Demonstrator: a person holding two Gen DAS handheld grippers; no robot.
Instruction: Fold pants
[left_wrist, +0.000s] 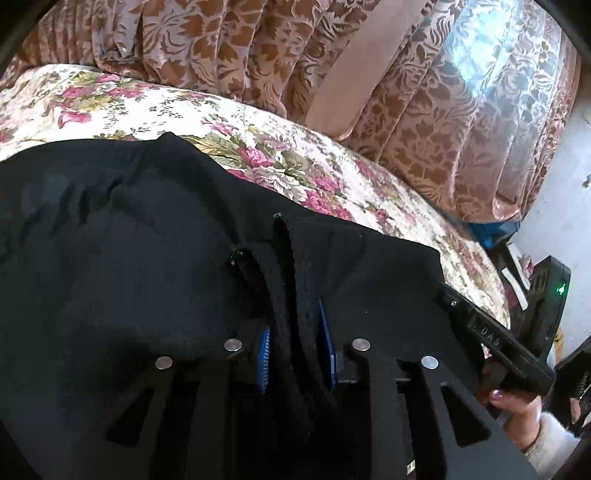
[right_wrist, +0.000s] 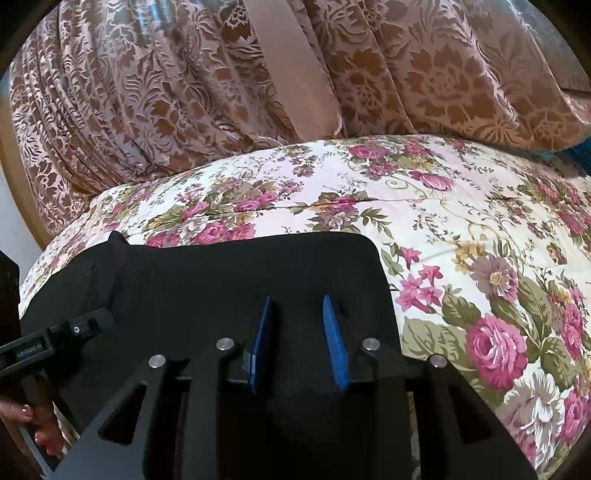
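Black pants (left_wrist: 129, 229) lie on a floral bedspread (left_wrist: 147, 107). In the left wrist view my left gripper (left_wrist: 295, 332) is shut on a thick fold of the pants' edge between its blue pads (left_wrist: 263, 360). In the right wrist view the pants (right_wrist: 221, 273) lie flat with a rounded corner at the right. My right gripper (right_wrist: 299, 325) has its blue pads (right_wrist: 334, 343) pressed into the pants fabric, with cloth bunched between them. Each gripper shows at the edge of the other's view, the right gripper (left_wrist: 491, 339) at the right and the left gripper (right_wrist: 55, 339) at the left.
Brown patterned curtains (right_wrist: 184, 92) hang behind the bed. The bedspread (right_wrist: 480, 240) extends bare to the right of the pants. A device with a green light (left_wrist: 557, 291) stands past the bed's right end. The person's hand (left_wrist: 517, 406) holds the right gripper's handle.
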